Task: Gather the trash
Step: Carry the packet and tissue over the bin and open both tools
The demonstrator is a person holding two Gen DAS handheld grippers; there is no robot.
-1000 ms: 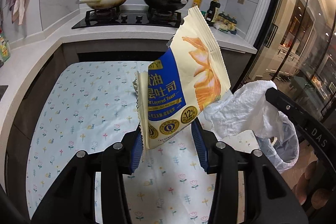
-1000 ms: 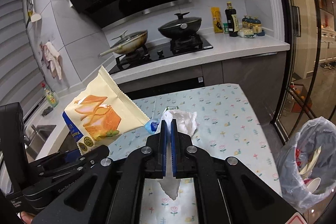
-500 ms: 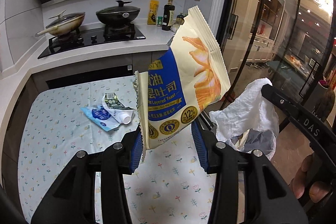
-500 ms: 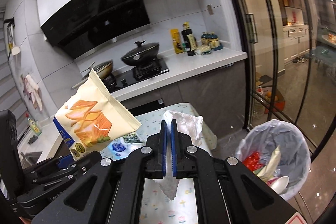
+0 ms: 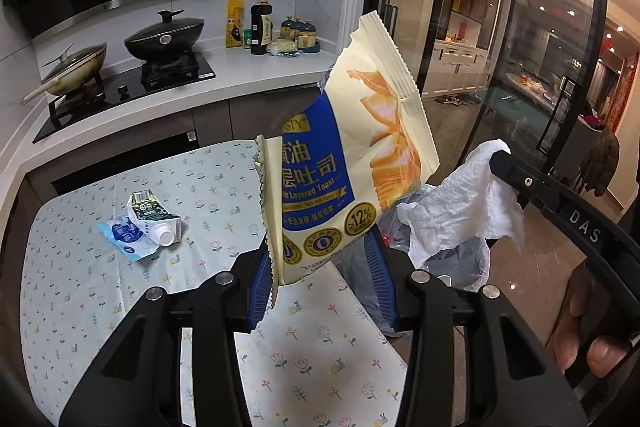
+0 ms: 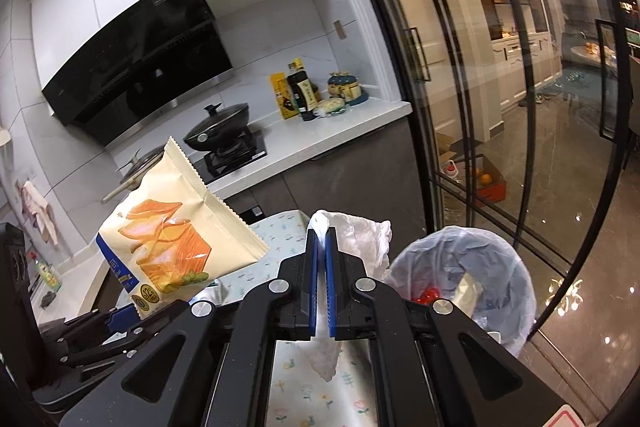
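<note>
We had 2 pieces of trash in the air at once, 1 in each hand, so that we could drop both in 1 trip. Our left gripper (image 5: 320,279) had its blue fingers pressed on the bottom of the empty toast bag (image 5: 348,155). We held the bag low, so it stood up tall and stayed away from the table (image 5: 80,307).

Our right gripper (image 6: 321,267) had its fingers squeezed almost together on the white paper towel (image 6: 360,235). The towel is thin and soft, so the fingers had to close very tight. Part of it puffed out above the fingers and a bit hung down under them.

The trash bin (image 6: 500,255) stood on the floor just past the edge of the table, with a clear bag inside it. Some trash was already in it. Both grippers pointed toward the bin, and the towel was the nearer one.

We think the next job was to hold each piece over the bin and let go. The big bag could catch on the rim, so it needed care.

A squashed milk carton (image 5: 154,219) and a blue wrapper (image 5: 124,239) lay on the flowery cloth. We had not picked those up yet.
</note>
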